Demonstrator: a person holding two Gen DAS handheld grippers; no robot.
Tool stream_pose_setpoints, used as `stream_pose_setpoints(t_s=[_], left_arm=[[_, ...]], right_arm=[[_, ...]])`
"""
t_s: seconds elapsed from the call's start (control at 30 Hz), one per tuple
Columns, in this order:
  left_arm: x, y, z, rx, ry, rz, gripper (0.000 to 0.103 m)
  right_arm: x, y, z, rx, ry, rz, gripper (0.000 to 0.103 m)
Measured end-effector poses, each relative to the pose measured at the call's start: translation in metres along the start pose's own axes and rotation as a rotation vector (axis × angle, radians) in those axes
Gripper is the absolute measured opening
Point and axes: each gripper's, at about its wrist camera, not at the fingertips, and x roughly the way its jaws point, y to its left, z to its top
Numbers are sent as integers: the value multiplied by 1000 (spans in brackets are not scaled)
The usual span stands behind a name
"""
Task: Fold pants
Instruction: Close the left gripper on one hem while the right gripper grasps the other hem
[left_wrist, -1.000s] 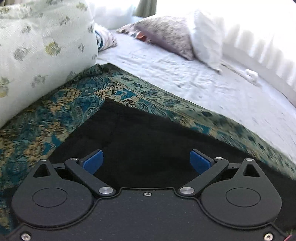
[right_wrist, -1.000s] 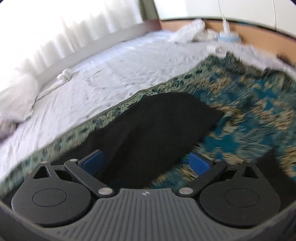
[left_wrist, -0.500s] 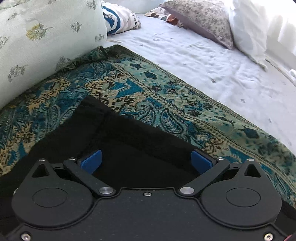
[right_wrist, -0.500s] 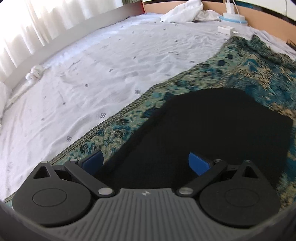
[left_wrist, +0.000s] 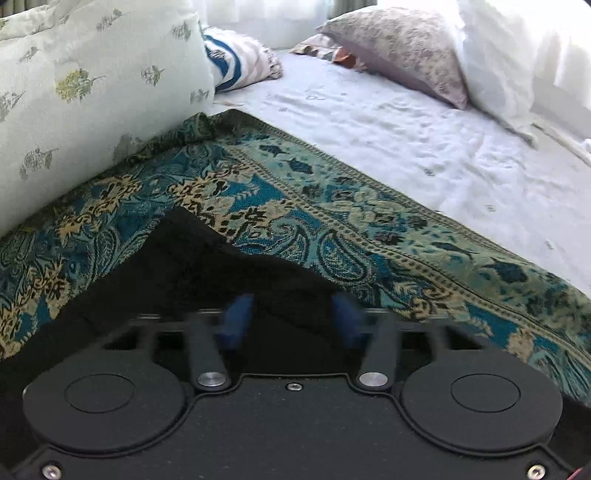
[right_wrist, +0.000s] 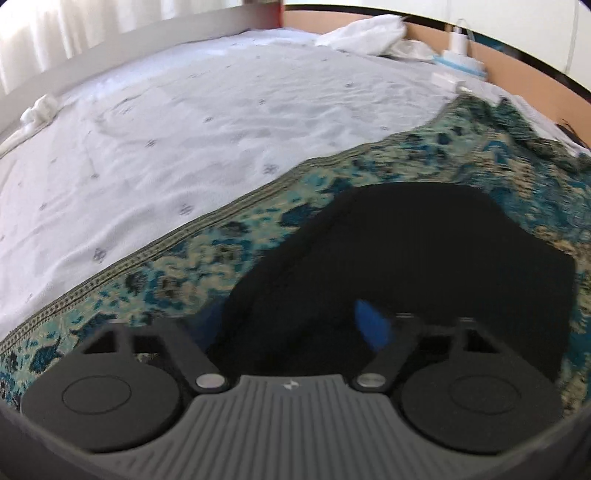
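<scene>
Pants (left_wrist: 207, 280): black, matte, no print or seams readable in this light. They lie flat on a teal-and-gold patterned blanket (left_wrist: 332, 218) spread over a bed with a white sheet (left_wrist: 424, 140). Ahead of the left hand-held gripper (left_wrist: 291, 317) one corner of the cloth comes to a point; ahead of the right hand-held gripper (right_wrist: 295, 325) a broad rounded end (right_wrist: 424, 236) of the garment lies well forward, its edge running back toward the fingers.

Handling, as a judgement: soft, limp, light cloth. It will drape and sag the moment it is lifted and keep no shape of its own. Not fragile, not slippery against the woven blanket. Best taken at an edge or corner, pinching the layers together, one grip at each end so that the fold carries over evenly.

Left hand-held gripper: jaws have just been closing and now stand narrow, black cloth between the blue pads (left_wrist: 236, 321); whether they already pinch it cannot be told, the pads are blurred.

Right hand-held gripper: jaws also just closing, roughly half-way, over the pants' near edge; one pad (right_wrist: 373, 325) shows clearly, the other is barely seen. No firm pinch visible yet.

A pale flowered pillow (left_wrist: 92, 92) sits to the left, clear of the work.
</scene>
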Motion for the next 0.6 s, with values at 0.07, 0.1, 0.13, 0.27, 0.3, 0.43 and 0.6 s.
stream_pose_setpoints(t_s=[0.07, 0.1, 0.13, 0.27, 0.3, 0.43, 0.6], left_arm=[[-5, 9, 0, -17, 12, -22, 2], [-7, 14, 0, -28, 27, -39, 2], [-10, 20, -1, -39, 37, -51, 1], [-25, 42, -7, -41, 28, -48, 1], [-30, 47, -8, -43, 27, -48, 1], [-44, 69, -11, -45, 44, -115, 2], [-57, 72, -4, -67, 57, -248, 38]], right_arm=[[-7, -10, 0, 17, 10, 5, 43], [-12, -17, 0, 27, 14, 12, 37], [-16, -23, 0, 37, 20, 18, 26], [-31, -56, -4, 79, 56, 15, 5], [-35, -67, -6, 91, 59, 17, 5], [-45, -114, -10, 140, 53, 25, 4], [-49, -145, -6, 240, 112, 125, 30]])
